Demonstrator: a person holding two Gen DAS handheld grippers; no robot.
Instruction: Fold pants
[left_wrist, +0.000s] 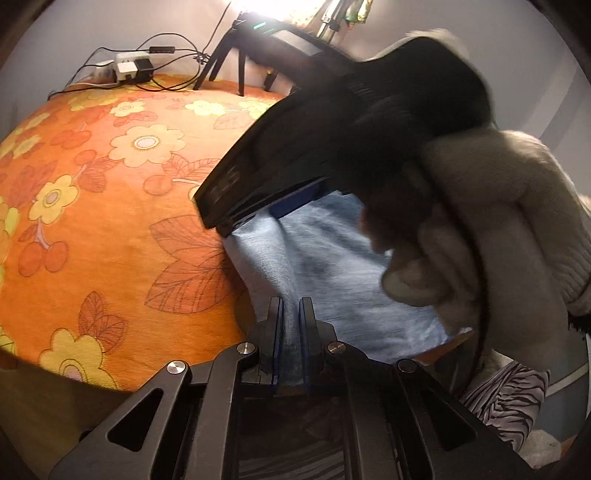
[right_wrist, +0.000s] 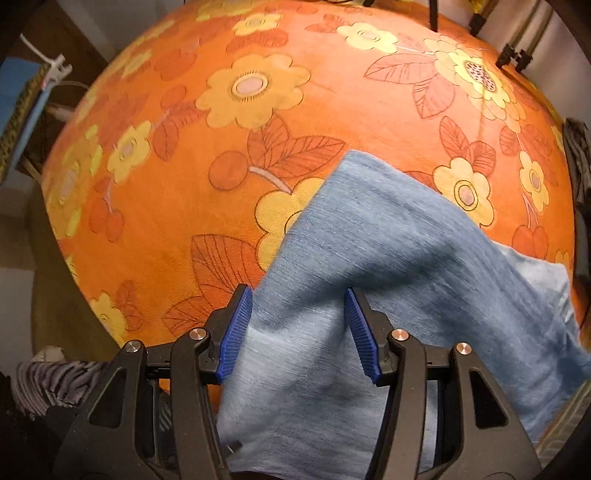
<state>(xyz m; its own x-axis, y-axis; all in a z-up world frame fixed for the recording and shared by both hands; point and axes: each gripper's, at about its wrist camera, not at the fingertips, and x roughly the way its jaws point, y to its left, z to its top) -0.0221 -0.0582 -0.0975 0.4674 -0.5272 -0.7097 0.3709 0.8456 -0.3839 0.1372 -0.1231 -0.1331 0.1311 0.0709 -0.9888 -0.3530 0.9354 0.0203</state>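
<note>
The pants (left_wrist: 343, 258) are light blue cloth lying on the orange flowered cover (left_wrist: 110, 221). My left gripper (left_wrist: 291, 301) is shut on a pinched ridge of the pants near their near edge. In the left wrist view my right gripper (left_wrist: 255, 214) hangs blurred over the far end of the pants, held by a hand in a fluffy white sleeve (left_wrist: 498, 229). In the right wrist view the right gripper (right_wrist: 299, 291) points down at the pants (right_wrist: 406, 240). Its jaws stand apart, with a raised fold of the cloth between the blue pads (right_wrist: 236, 332).
A power strip with cables (left_wrist: 129, 68) and black tripod legs (left_wrist: 221, 62) stand at the cover's far edge. Zebra-striped cloth (left_wrist: 506, 398) lies beside the near edge. A blue box (right_wrist: 18, 110) stands off the cover at the left in the right wrist view.
</note>
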